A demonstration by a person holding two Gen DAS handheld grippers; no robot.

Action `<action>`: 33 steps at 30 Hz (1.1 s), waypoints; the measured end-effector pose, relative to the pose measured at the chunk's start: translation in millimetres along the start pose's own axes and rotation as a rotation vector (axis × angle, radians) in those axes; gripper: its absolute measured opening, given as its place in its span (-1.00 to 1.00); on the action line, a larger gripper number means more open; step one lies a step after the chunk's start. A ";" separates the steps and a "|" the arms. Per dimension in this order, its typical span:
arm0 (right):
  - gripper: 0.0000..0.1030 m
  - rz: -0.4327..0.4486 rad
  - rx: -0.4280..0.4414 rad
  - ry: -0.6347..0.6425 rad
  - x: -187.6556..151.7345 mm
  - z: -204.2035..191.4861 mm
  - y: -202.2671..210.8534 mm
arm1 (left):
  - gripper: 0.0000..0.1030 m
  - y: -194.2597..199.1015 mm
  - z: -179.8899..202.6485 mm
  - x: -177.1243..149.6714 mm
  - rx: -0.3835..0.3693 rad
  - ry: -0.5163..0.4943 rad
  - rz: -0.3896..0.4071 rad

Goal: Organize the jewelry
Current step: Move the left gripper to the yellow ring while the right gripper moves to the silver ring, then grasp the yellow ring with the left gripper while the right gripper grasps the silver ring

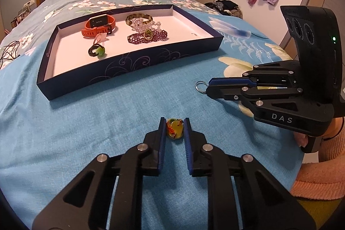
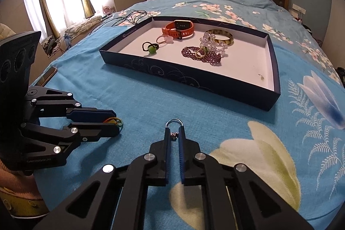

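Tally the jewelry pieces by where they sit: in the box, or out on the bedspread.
In the dark blue cardboard box: 7 (orange-strap watch, brown bangle, clear crystal bracelet, purple bead bracelet, green-stone ring, pink hair tie, black hair tie with green charm)
On the blue bedspread: 2 (yellow pendant, silver ring)
Total: 9

We see a blue floral bedspread (image 1: 107, 100), a navy swirl-patterned tray (image 1: 133, 61), an orange watch (image 1: 98, 25) and purple beads (image 1: 148, 37).
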State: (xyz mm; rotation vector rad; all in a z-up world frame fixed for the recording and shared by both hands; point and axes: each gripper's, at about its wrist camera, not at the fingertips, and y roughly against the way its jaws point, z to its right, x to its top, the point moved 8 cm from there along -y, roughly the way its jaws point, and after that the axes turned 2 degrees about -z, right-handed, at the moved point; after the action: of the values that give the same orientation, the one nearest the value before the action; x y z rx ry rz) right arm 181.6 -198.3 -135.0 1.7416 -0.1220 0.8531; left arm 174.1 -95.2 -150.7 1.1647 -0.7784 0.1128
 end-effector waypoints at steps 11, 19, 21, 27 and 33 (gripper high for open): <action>-0.89 0.068 0.030 -0.024 4.1 -0.7 13.8 | -0.69 11.4 -4.3 2.2 0.009 0.019 0.047; -0.89 0.116 0.047 -0.047 10.5 -0.7 20.6 | -0.69 24.4 -10.6 6.0 0.035 0.035 0.088; -0.89 0.126 0.052 -0.054 12.0 -0.5 22.5 | -0.69 28.7 -11.8 7.3 0.041 0.037 0.100; -0.89 0.152 0.064 -0.065 16.9 -0.6 26.2 | -0.69 38.1 -14.6 10.3 0.052 0.044 0.127; -0.89 0.168 0.067 -0.068 21.9 -2.7 28.8 | -0.69 42.7 -17.6 13.2 0.075 0.044 0.140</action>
State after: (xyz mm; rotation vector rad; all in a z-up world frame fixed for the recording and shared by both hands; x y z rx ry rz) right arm 182.4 -199.0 -98.8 1.8432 -0.2913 0.9293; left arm 172.7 -66.2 -112.4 1.1740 -0.8216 0.2849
